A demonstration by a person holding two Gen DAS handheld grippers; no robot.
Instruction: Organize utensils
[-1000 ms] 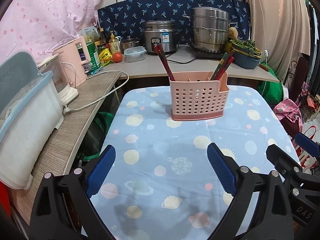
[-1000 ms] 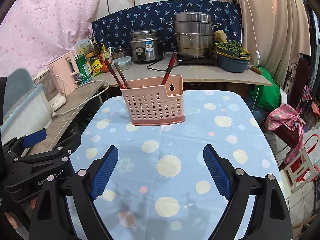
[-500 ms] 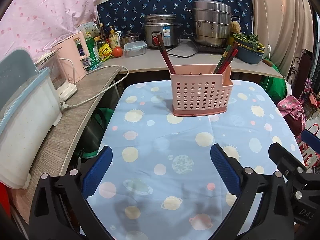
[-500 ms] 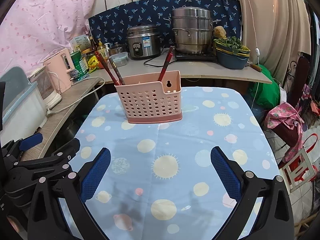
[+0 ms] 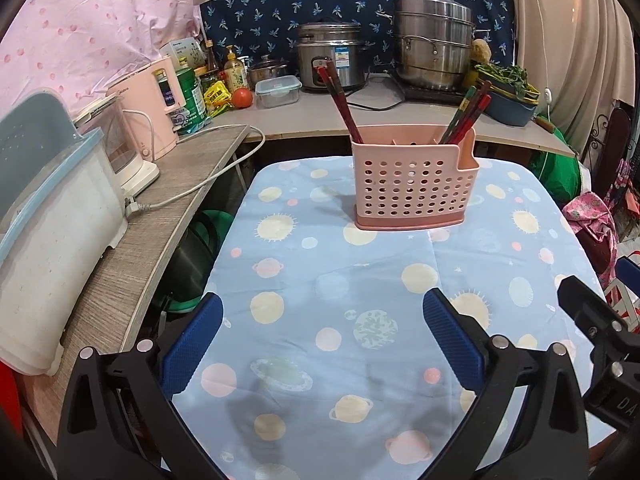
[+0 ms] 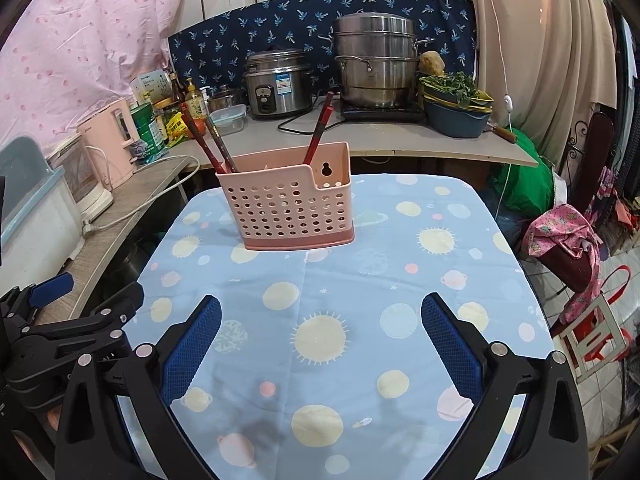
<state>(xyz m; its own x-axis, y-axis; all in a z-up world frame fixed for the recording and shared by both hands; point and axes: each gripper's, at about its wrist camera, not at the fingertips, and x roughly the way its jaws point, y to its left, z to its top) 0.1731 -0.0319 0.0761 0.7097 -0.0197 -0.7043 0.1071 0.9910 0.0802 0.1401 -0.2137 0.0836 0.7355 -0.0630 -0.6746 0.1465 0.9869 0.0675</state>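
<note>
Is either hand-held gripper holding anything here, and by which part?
Nothing is held: left hand-held gripper and right hand-held gripper both stand open over the tablecloth.

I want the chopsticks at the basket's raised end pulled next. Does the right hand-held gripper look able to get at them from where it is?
Probably yes. The right hand-held gripper is open and empty, only bare tablecloth lies before the pink basket, and those chopsticks stick up clear above the rim.
</note>
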